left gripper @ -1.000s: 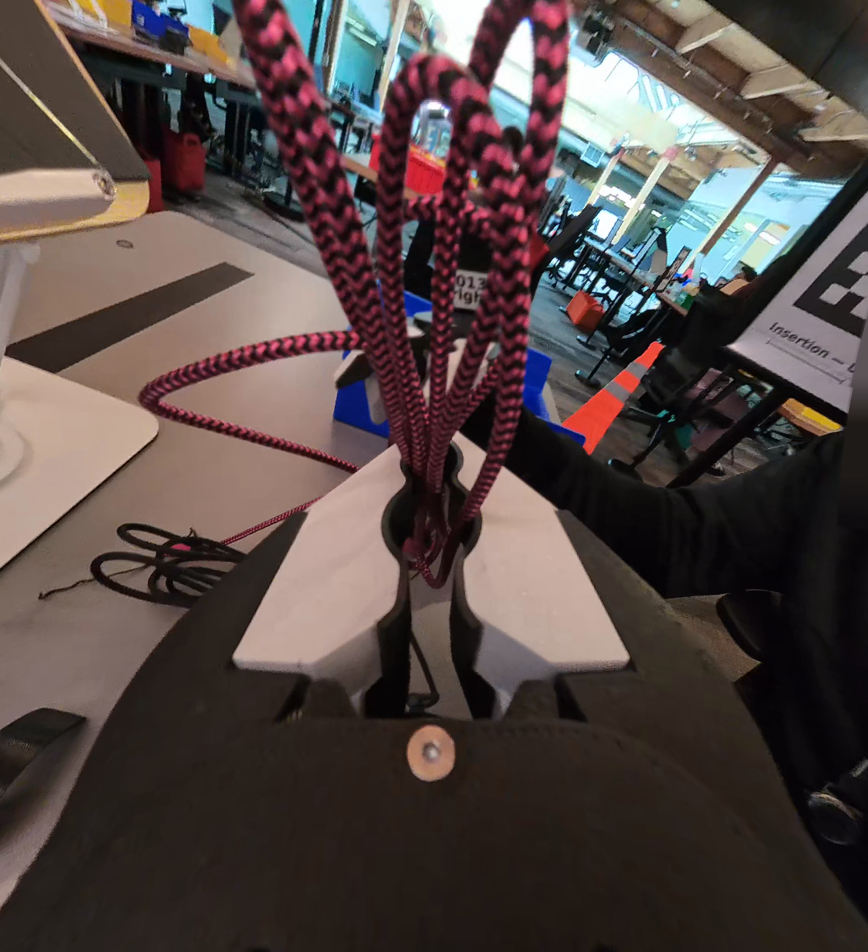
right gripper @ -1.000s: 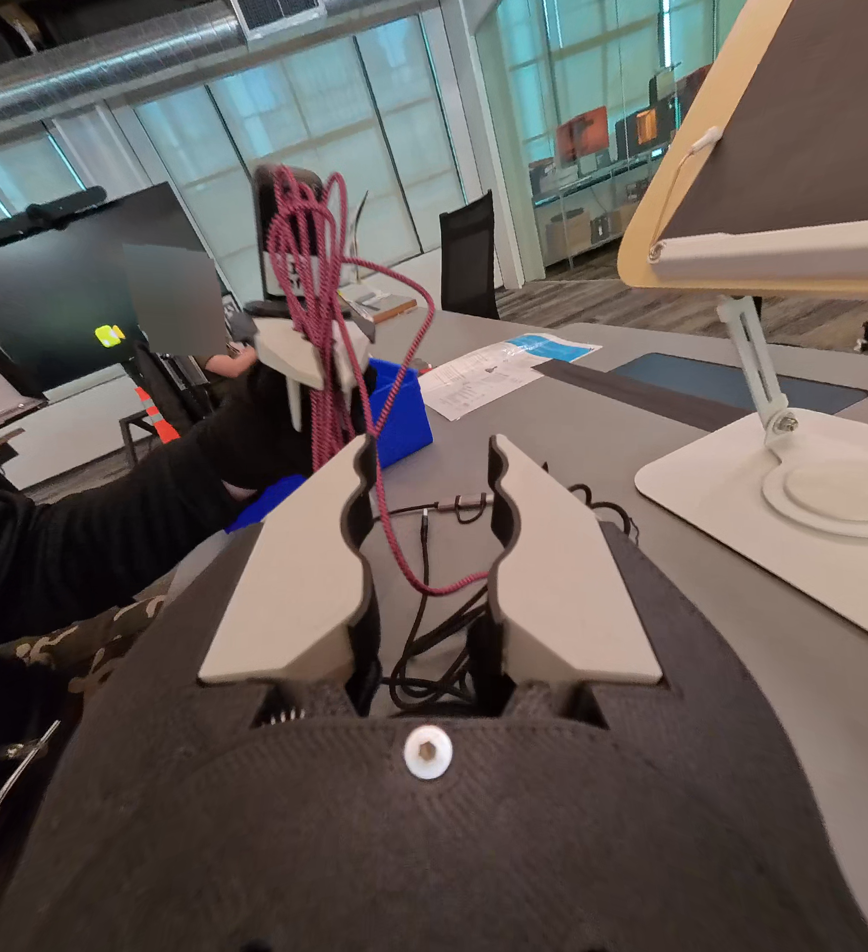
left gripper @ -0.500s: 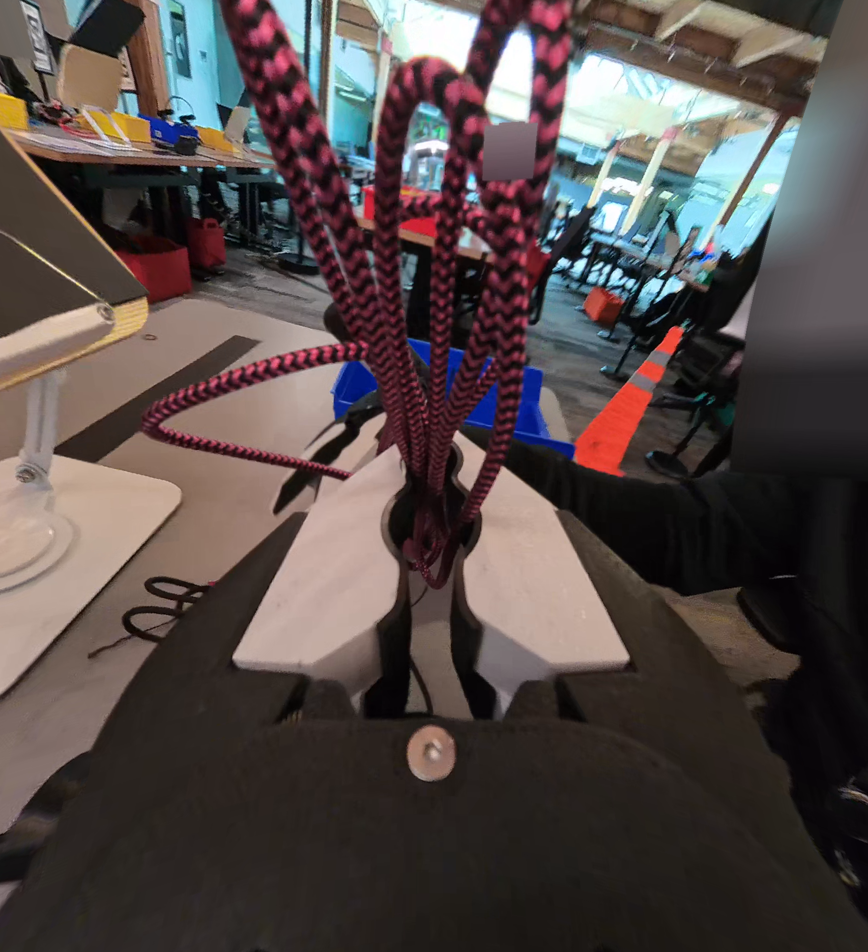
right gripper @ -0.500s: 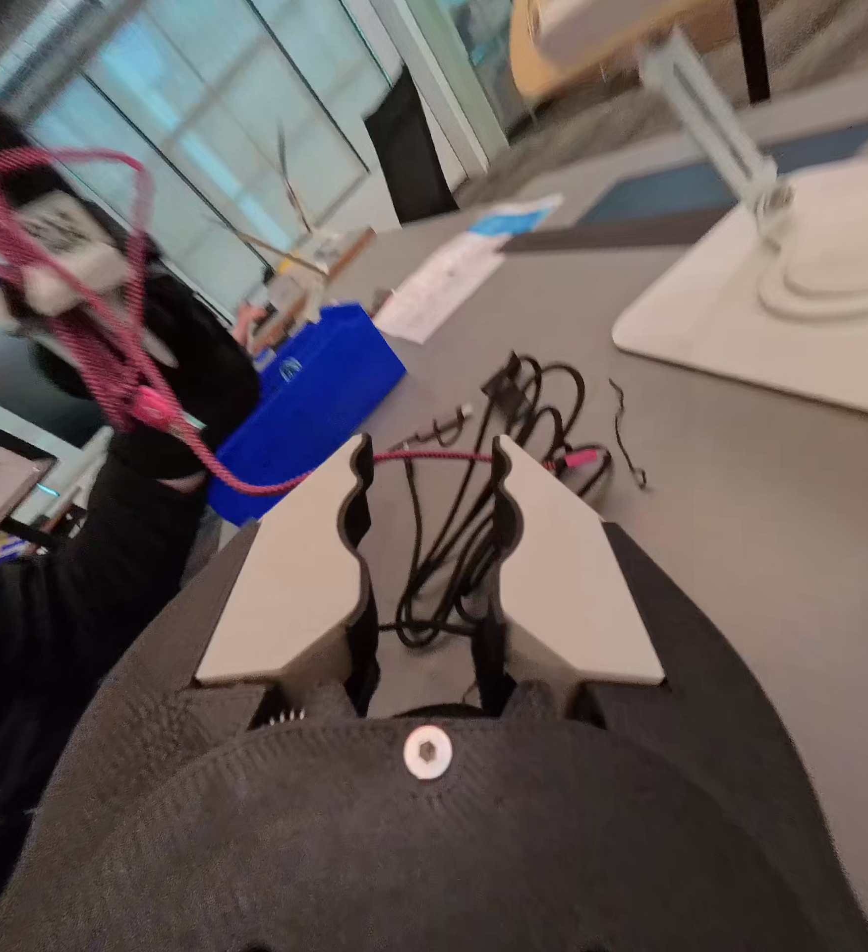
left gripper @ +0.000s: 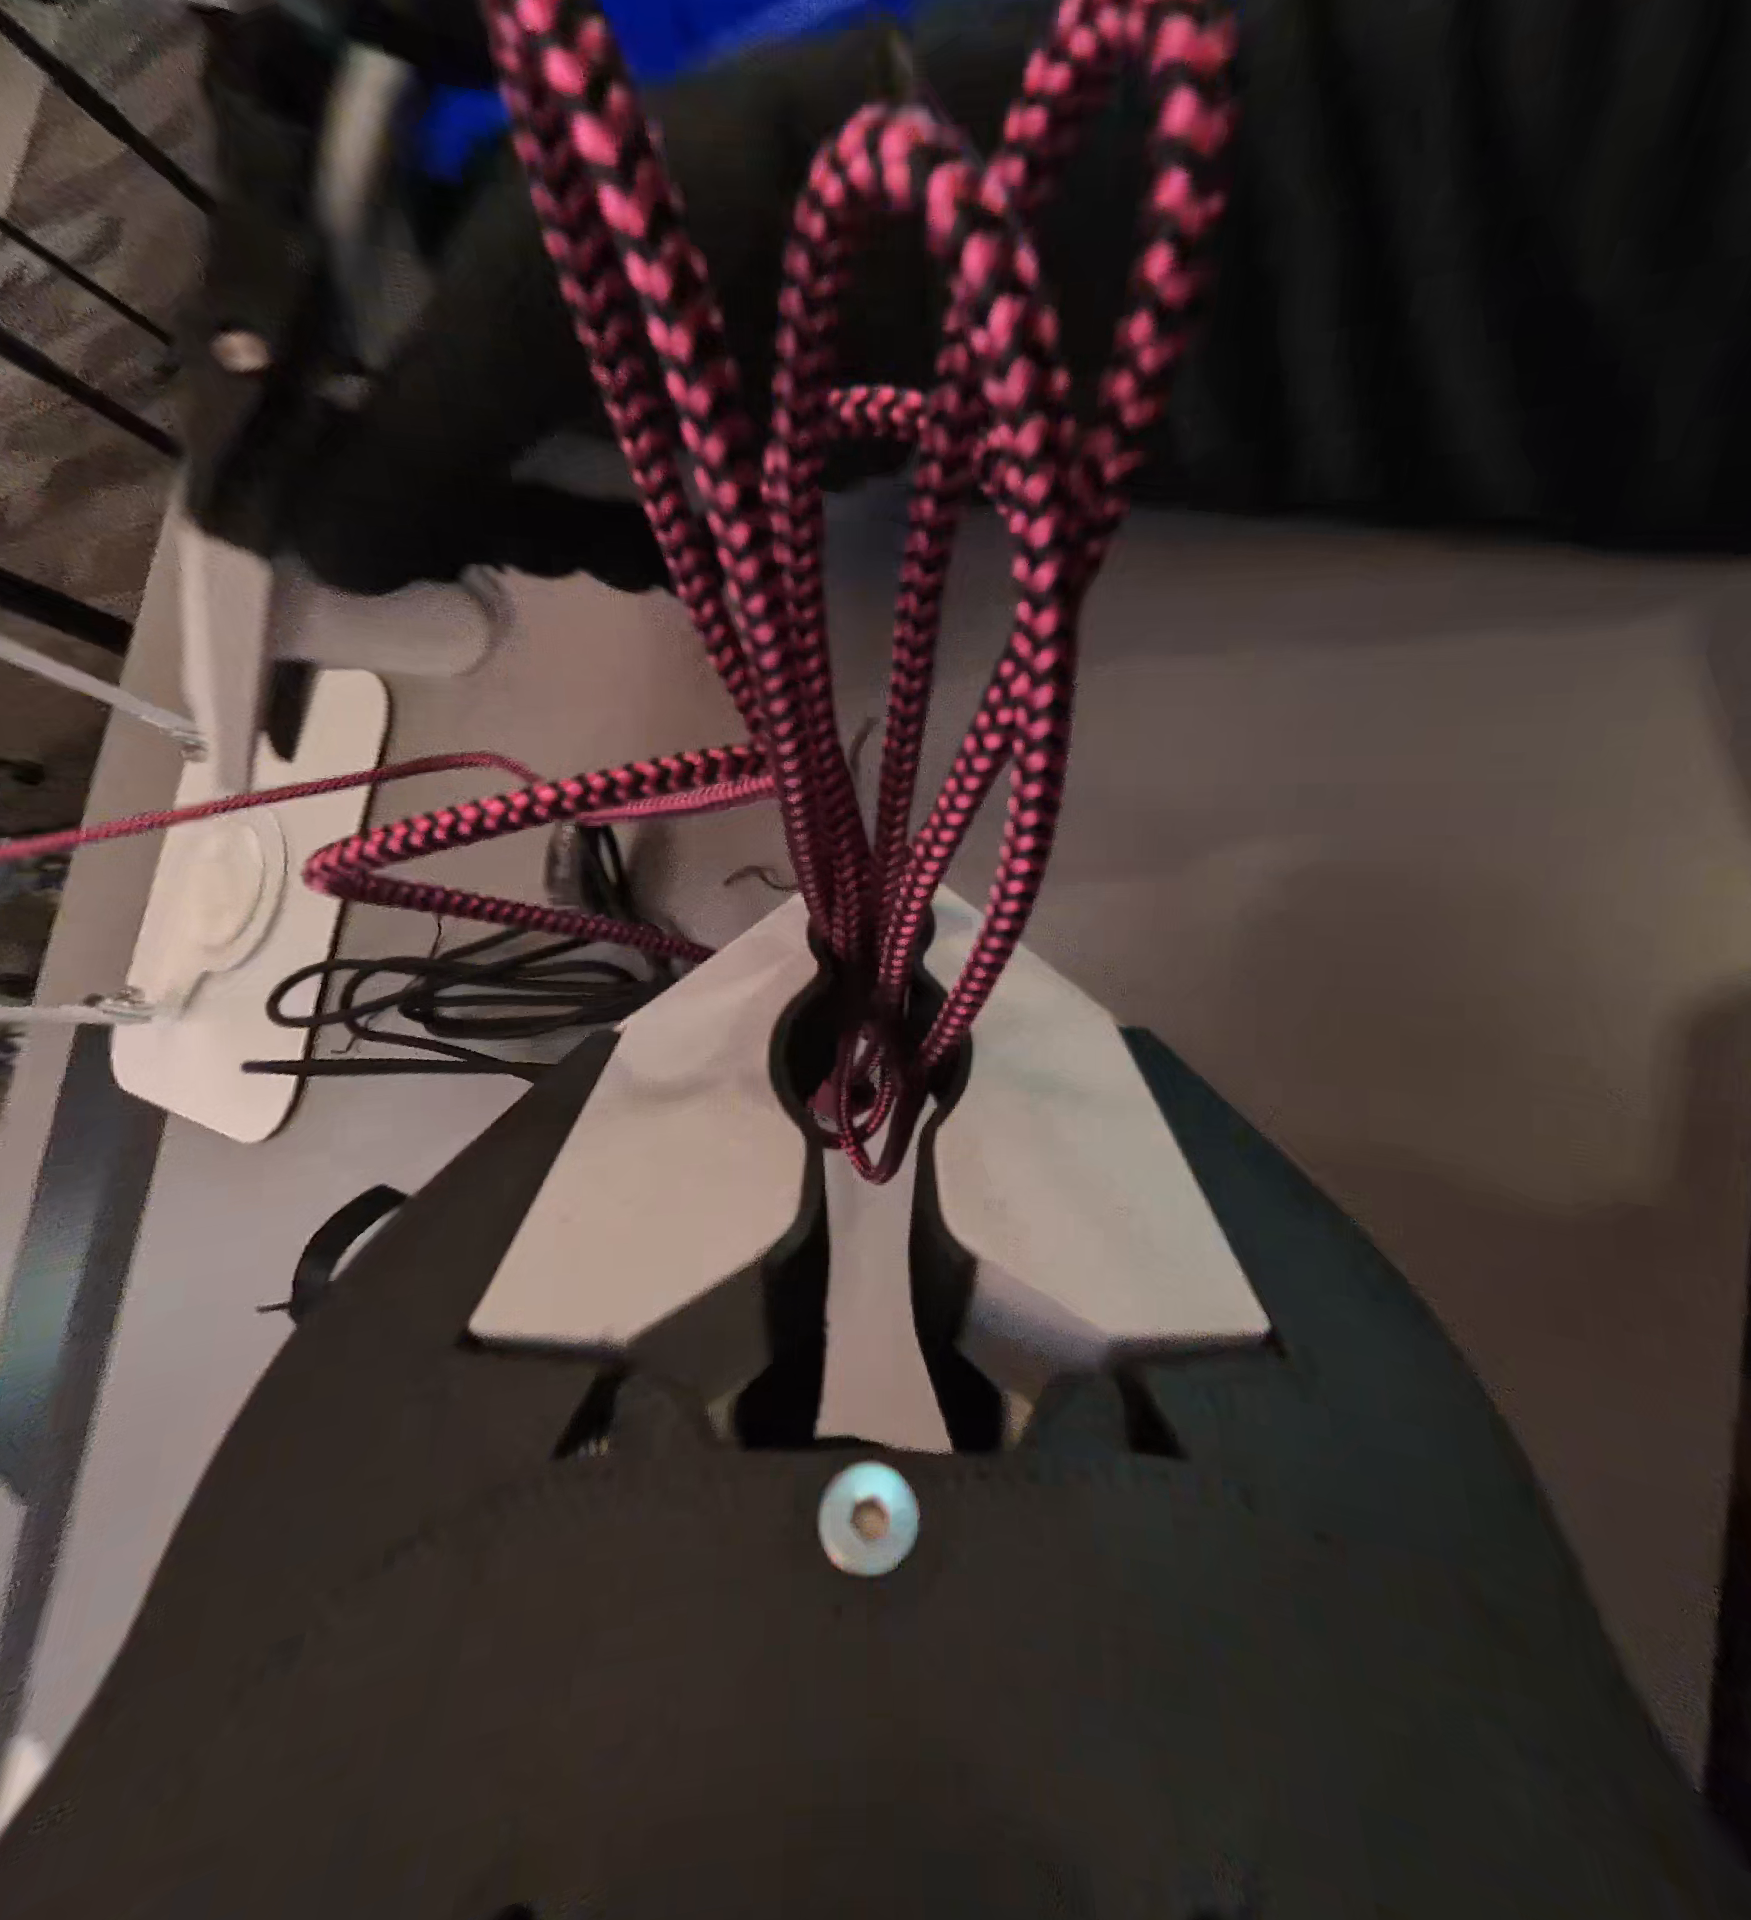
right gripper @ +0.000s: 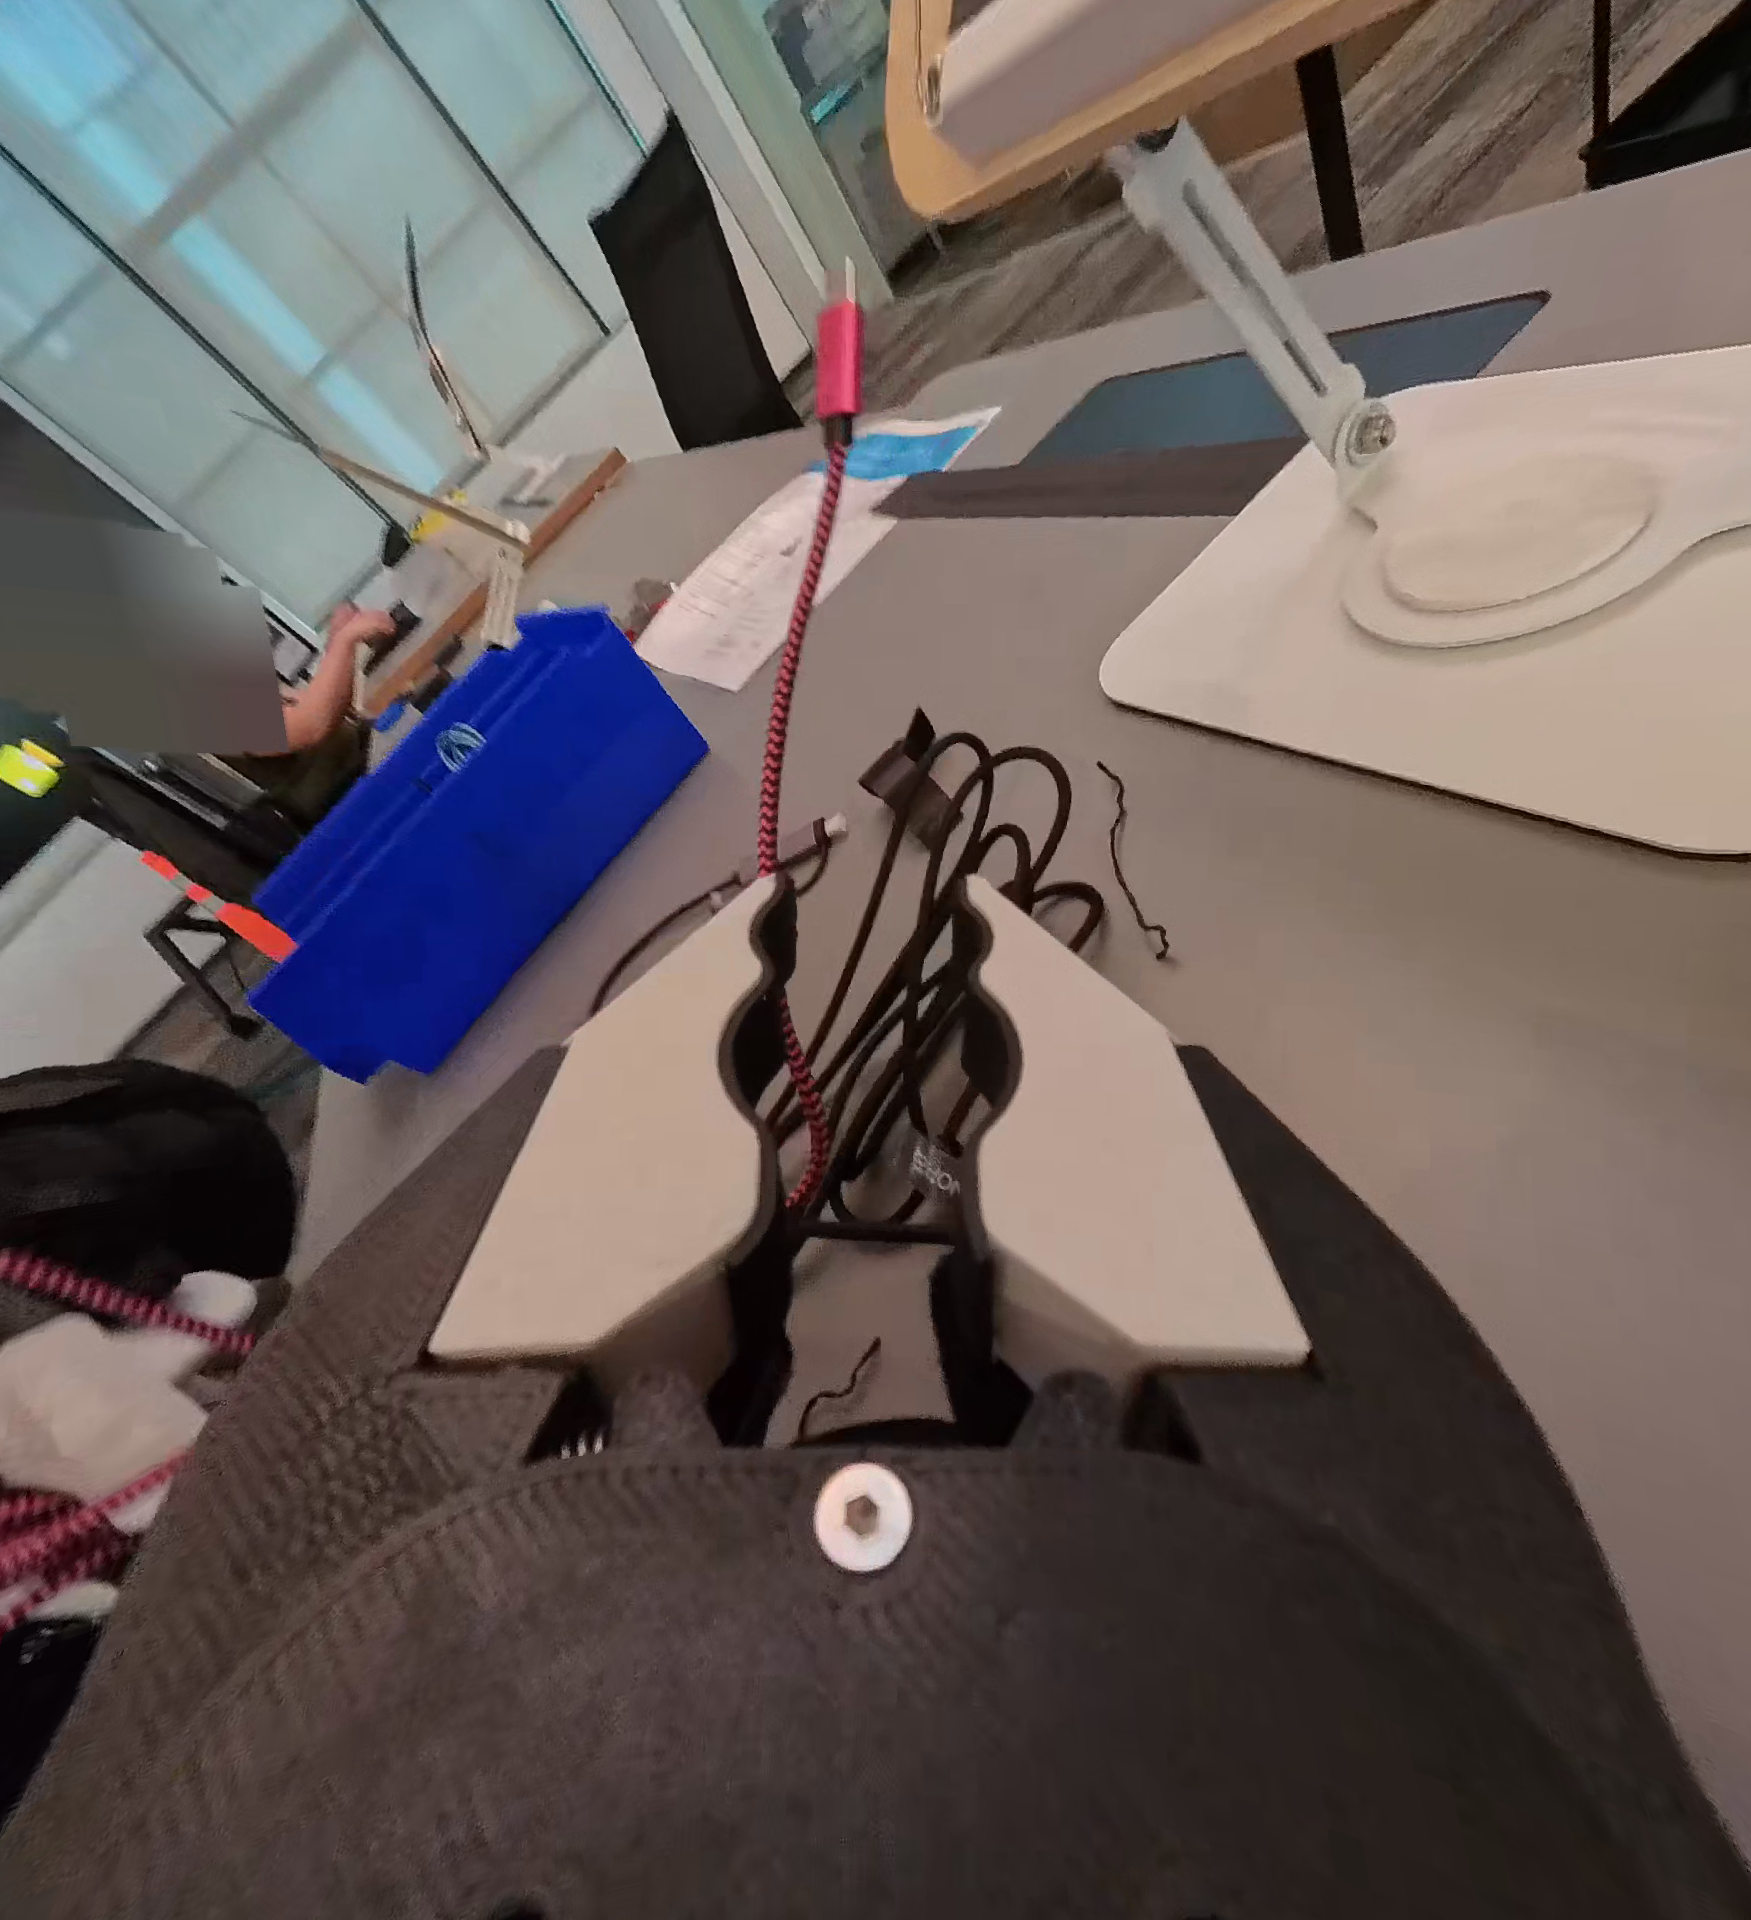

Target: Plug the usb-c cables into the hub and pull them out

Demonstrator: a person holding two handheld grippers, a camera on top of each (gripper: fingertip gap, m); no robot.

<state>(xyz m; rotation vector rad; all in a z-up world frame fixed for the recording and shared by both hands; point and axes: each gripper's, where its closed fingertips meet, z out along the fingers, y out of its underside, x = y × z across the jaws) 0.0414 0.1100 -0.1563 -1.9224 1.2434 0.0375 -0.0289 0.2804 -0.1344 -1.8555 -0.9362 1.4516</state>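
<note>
Left gripper clamps the bundled pink cable; right gripper, open, has its free end running upright between its fingers, plug beyond the tips.

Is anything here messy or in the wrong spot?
Yes. The left hand-held gripper is clamped on a whole bunch of pink-and-black braided cable loops rather than one plug. Its pink plug sticks up in the air past the open right hand-held gripper, and black cables lie tangled on the grey table.
</note>
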